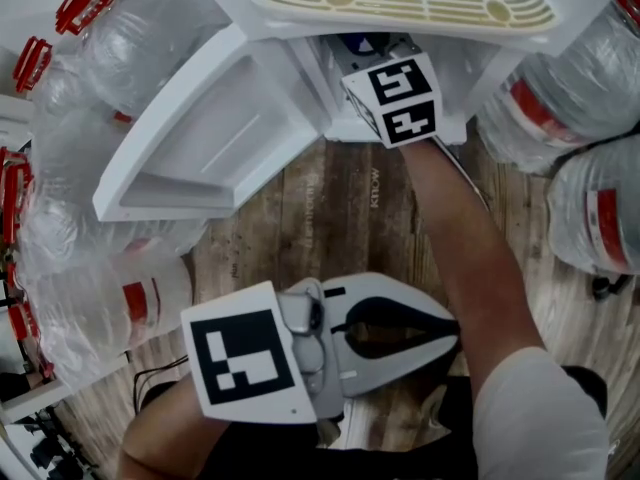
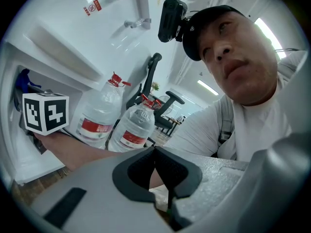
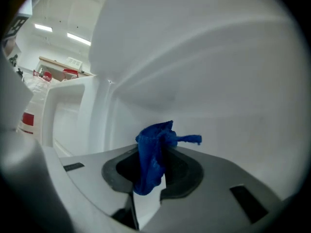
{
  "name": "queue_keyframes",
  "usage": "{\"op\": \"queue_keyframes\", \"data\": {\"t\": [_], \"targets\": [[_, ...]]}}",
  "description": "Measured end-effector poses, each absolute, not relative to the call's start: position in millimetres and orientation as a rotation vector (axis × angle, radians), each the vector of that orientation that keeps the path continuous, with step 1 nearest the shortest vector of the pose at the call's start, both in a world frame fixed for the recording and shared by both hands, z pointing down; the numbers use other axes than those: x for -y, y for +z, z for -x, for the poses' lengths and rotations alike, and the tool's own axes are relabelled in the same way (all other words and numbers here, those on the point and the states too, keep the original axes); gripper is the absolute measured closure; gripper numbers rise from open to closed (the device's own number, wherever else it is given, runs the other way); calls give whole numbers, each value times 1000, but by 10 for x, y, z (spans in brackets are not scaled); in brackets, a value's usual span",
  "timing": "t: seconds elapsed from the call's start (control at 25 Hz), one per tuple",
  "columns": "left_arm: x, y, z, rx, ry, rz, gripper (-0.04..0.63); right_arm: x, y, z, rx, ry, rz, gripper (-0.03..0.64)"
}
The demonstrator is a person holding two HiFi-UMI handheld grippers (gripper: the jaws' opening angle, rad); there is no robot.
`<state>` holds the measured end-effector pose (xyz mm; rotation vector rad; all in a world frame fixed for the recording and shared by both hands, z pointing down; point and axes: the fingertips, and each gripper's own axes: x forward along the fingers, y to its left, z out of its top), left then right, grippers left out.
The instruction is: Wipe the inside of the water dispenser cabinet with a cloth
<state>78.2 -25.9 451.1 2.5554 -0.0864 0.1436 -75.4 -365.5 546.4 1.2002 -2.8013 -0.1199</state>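
The right claw (image 3: 154, 171) pinches a bunched blue cloth (image 3: 155, 154) before the white cabinet wall (image 3: 218, 81).

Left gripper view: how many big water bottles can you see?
2. One bottle stands just right of the cube. The other bottle stands beside it, further right. More may be hidden.

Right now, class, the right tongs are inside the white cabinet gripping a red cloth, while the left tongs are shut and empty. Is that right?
No. The cloth is blue, not red; the right gripper view shows it. The rest stands: the right tongs grip it inside the white cabinet, and the left tongs are shut and empty.
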Motion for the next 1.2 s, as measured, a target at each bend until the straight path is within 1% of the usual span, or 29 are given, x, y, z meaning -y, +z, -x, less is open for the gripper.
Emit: {"op": "queue_keyframes", "data": {"t": [0.28, 0.6, 0.84, 1.04, 1.2], "targets": [[221, 4477, -816, 23, 124, -2565, 592, 3262, 5359, 776, 2818, -179, -1177, 531], [222, 4459, -784, 0, 103, -2562, 592, 3068, 5330, 734, 2848, -223, -1140, 532], [232, 4481, -723, 19, 114, -2572, 592, 3511, 5473, 458, 2806, -108, -1265, 532], [244, 4492, -709, 39, 118, -2579, 592, 3769, 5355, 628, 2777, -118, -1258, 532], [234, 4505, -686, 46, 125, -2579, 592, 3673, 5203, 760, 2809, -191, -1257, 532]]}}
